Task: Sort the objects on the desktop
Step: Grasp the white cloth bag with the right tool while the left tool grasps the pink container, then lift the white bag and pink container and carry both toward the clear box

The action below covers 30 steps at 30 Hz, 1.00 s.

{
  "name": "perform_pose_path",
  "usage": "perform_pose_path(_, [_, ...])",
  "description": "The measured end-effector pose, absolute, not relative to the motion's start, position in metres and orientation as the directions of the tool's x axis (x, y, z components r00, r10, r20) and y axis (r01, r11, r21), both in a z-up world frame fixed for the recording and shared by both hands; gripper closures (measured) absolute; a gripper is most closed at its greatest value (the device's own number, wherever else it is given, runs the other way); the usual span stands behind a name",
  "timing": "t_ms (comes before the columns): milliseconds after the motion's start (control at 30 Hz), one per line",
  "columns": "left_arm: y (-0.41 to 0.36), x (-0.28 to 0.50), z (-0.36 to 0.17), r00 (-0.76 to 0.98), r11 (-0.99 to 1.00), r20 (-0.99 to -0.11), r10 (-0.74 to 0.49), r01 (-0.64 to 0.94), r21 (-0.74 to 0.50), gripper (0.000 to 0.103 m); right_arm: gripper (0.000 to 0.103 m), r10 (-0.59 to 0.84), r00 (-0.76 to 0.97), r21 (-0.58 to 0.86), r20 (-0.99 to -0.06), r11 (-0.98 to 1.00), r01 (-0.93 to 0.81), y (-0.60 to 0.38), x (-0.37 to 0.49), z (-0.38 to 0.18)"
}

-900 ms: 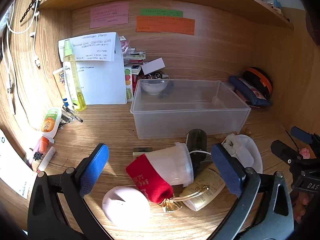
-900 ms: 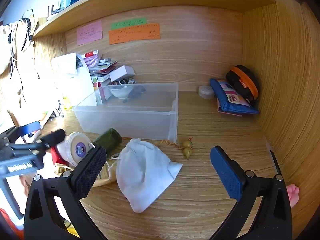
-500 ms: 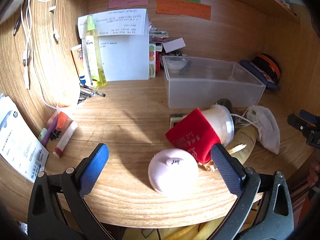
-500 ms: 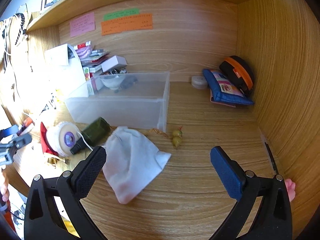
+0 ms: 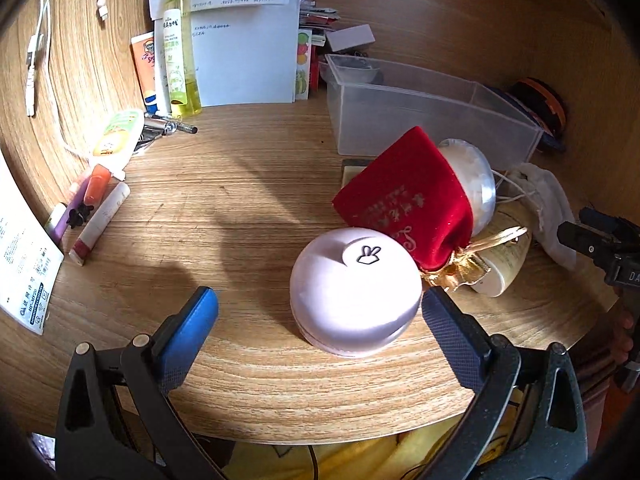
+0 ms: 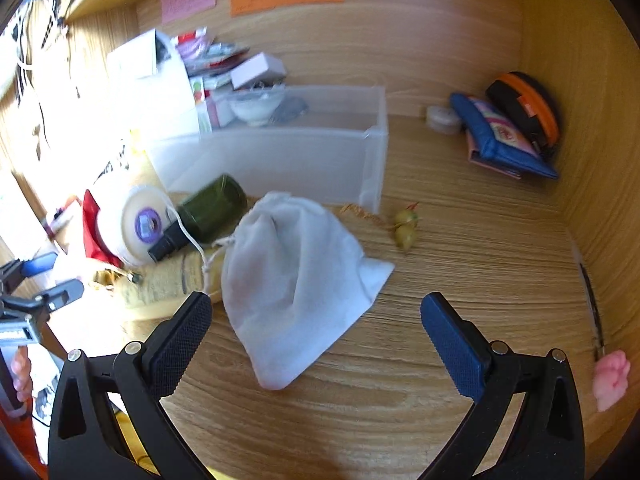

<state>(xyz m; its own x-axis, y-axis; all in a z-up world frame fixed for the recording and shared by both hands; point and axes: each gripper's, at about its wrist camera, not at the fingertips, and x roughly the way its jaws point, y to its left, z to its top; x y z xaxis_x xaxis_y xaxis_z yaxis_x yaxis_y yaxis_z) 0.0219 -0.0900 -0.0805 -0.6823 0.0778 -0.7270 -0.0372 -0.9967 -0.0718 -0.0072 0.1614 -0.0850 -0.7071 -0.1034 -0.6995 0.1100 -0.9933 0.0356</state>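
Now I am bringing left gripper (image 5: 316, 312) down around pink round case (image 5: 355, 297), fingers spread, ungrasped; right gripper (image 6: 316, 328) hovering spread over white drawstring pouch (image 6: 298, 284); translucent bin (image 5: 424, 114) awaiting first item.

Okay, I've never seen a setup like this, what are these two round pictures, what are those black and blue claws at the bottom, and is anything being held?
Each picture comes from a fisheye camera mounted on a handheld gripper, which is why the edges curve. A person holds one gripper in each hand; the black arms with blue pads are its two fingers.

The left gripper looks at a wooden desk. Its open fingers straddle a round pink case without clamping it. Behind that lie a red pouch and a clear bin.

The right gripper is open too, over a white drawstring bag, with a dark green bottle beyond. Neither gripper holds anything.
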Motion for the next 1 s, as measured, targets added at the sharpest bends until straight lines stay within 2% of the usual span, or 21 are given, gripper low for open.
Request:
perform_pose_path(67, [-0.091,0.021,-0.082,-0.682,-0.996,-0.727,0.080,-0.036,-0.076,0.003,0.000,-0.109,-0.692,0.030,-0.714,-0.992,0.126,0.161,-0.013,-0.089])
perform_pose_path(133, [-0.090,0.020,-0.084,-0.678,-0.996,-0.731,0.084,-0.038,-0.079,0.012,0.000,-0.108,-0.679,0.013,-0.726,-0.990,0.143,0.159,-0.019,-0.091])
perform_pose_path(267, [-0.085,0.015,-0.084,-0.679,-0.997,-0.730,0.071,-0.047,-0.053,0.016,0.004,-0.094,-0.664,-0.034,-0.742,-0.984,0.177,0.152,-0.028,-0.093])
perform_pose_path(367, [-0.085,0.012,-0.084,-0.684,-0.997,-0.726,0.071,-0.051,-0.049,0.021,0.016,-0.096,-0.638,-0.061,-0.764,-0.974,0.220,0.147,-0.036,-0.096])
perform_pose_path(400, [-0.085,0.012,-0.084,-0.686,-0.998,-0.725,0.065,-0.050,-0.043,0.025,0.025,-0.102,-0.630,-0.061,-0.770,-0.971,0.232,0.147,-0.038,-0.097])
perform_pose_path(567, [-0.086,0.008,-0.083,-0.692,-0.998,-0.719,0.060,-0.057,-0.027,0.040,0.040,-0.146,-0.621,-0.024,-0.770,-0.966,0.257,0.152,-0.041,-0.097])
perform_pose_path(700, [-0.087,0.006,-0.083,-0.696,-0.998,-0.715,0.055,-0.057,-0.022,0.040,0.054,-0.169,-0.631,0.013,-0.757,-0.970,0.245,0.157,-0.040,-0.095])
perform_pose_path(900, [-0.089,0.002,-0.083,-0.692,-0.999,-0.721,0.037,-0.030,-0.023,0.040,0.069,-0.163,-0.662,0.010,-0.731,-0.973,0.229,0.160,-0.036,-0.089])
perform_pose_path(1000, [-0.091,-0.001,-0.083,-0.691,-1.000,-0.722,0.026,-0.012,-0.024,0.040,0.073,-0.175,-0.664,0.028,-0.727,-0.974,0.227,0.163,-0.036,-0.085])
